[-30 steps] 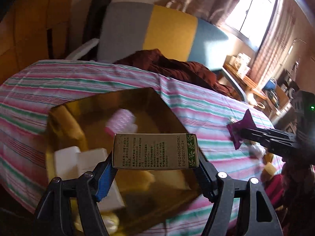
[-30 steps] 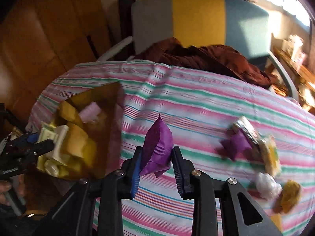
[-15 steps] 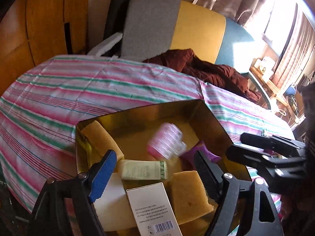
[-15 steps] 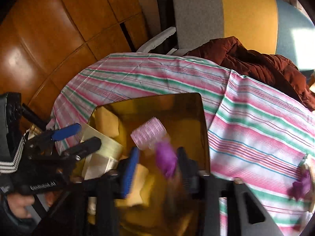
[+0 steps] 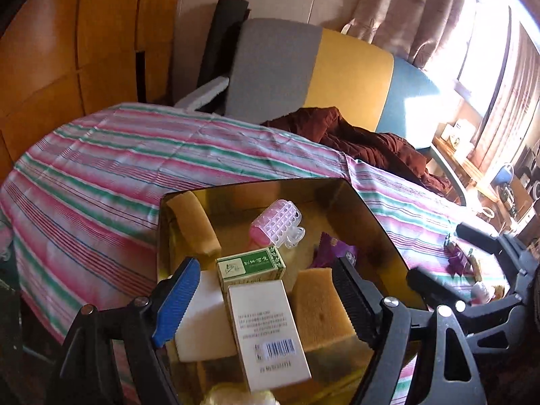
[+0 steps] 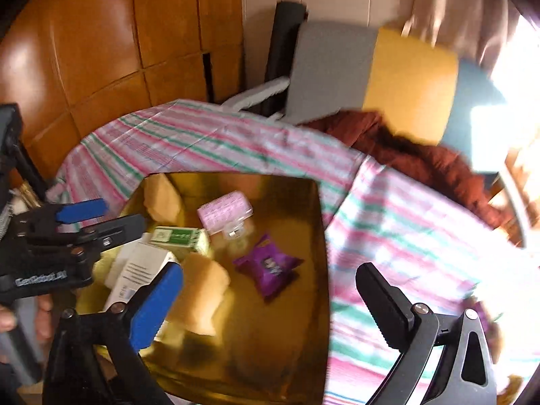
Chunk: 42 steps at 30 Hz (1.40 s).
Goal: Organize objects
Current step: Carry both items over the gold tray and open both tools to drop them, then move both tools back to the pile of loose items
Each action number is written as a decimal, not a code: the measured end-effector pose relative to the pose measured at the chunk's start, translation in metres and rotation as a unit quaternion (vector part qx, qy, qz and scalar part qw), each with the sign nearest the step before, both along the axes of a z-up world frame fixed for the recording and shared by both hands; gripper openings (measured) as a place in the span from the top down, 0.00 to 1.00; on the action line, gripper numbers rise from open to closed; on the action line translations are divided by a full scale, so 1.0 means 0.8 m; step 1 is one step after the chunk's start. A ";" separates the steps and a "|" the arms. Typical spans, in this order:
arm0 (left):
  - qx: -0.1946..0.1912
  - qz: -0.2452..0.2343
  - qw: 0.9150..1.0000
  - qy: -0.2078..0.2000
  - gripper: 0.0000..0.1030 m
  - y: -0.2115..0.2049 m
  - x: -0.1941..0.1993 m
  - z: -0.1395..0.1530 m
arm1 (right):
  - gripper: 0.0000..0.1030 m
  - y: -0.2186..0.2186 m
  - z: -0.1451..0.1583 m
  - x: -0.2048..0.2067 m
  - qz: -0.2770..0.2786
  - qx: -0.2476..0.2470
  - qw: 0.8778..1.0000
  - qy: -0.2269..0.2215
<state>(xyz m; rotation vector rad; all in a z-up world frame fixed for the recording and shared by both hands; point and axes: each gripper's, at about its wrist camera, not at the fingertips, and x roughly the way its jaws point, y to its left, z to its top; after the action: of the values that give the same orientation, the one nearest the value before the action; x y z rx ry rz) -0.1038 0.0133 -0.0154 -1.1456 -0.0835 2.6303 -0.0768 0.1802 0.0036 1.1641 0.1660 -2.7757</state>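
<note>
A gold box [image 5: 371, 216] [image 6: 320, 236] on the striped table holds a pink hair roller [image 5: 276, 226] [image 6: 226, 209], a green-and-white carton [image 5: 251, 265] [image 6: 175, 236], a white barcoded carton [image 5: 266, 330], yellow sponges [image 5: 317, 307] [image 6: 202, 290] and a purple packet [image 5: 334, 249] [image 6: 270, 270]. My left gripper [image 5: 265, 270] [image 6: 111, 217] hovers open over the box's near left side, nothing between its pads. My right gripper [image 6: 270, 273] [image 5: 435, 253] is above the box; its jaws are opening wide. The purple packet lies loose on the box floor below them.
A grey, yellow and blue chair [image 5: 314, 74] with a brown garment [image 5: 364, 141] stands behind the table. More small items [image 5: 459, 260] lie on the striped cloth [image 5: 118, 168] to the right. Wood panelling [image 6: 84, 50] is on the left. A hand [image 6: 6, 320] grips the left tool.
The left gripper let go of the green-and-white carton, which now lies in the box. The right gripper carried the purple packet over the box, dropped it there and spread its jaws.
</note>
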 end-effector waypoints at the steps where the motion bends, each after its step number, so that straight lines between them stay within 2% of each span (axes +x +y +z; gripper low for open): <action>1: -0.005 0.001 1.000 0.007 0.20 0.001 0.006 0.002 | 0.00 -0.002 0.004 0.007 -0.003 0.013 1.000 0.016; 5: -0.027 0.007 0.999 0.045 0.20 0.006 0.033 0.013 | 0.00 -0.005 0.018 0.036 -0.022 0.044 0.996 0.076; 7: -0.037 0.012 0.997 0.061 0.20 0.009 0.043 0.017 | 0.00 -0.005 0.016 0.045 -0.031 0.051 0.994 0.090; 10: -0.051 0.018 0.996 0.074 0.20 0.014 0.054 0.021 | 0.00 -0.005 -0.002 0.044 -0.031 0.055 0.996 0.060; 13: -0.066 0.032 0.995 0.074 0.20 0.016 0.059 0.020 | 0.00 0.003 -0.015 0.049 -0.025 0.022 0.999 0.030; 19: -0.066 0.038 0.995 0.063 0.21 0.013 0.063 0.014 | 0.00 0.014 -0.022 0.062 -0.033 0.007 0.999 0.024; 23: -0.062 0.022 0.996 0.053 0.21 0.017 0.066 0.010 | 0.00 0.026 -0.027 0.075 -0.048 -0.016 0.999 0.015; 32: -0.077 0.000 0.995 0.059 0.21 0.036 0.077 0.009 | 0.00 0.057 -0.040 0.100 -0.050 -0.015 0.999 0.002; 42: -0.103 -0.016 0.992 0.068 0.20 0.053 0.084 0.010 | 0.00 0.118 -0.034 0.124 -0.110 -0.035 0.993 0.012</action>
<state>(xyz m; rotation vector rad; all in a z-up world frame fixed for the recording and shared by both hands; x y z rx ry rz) -0.0364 0.0557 -0.0071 -1.0142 0.2374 2.7296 0.0226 0.2748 -0.0237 1.1981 -0.0606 -2.9569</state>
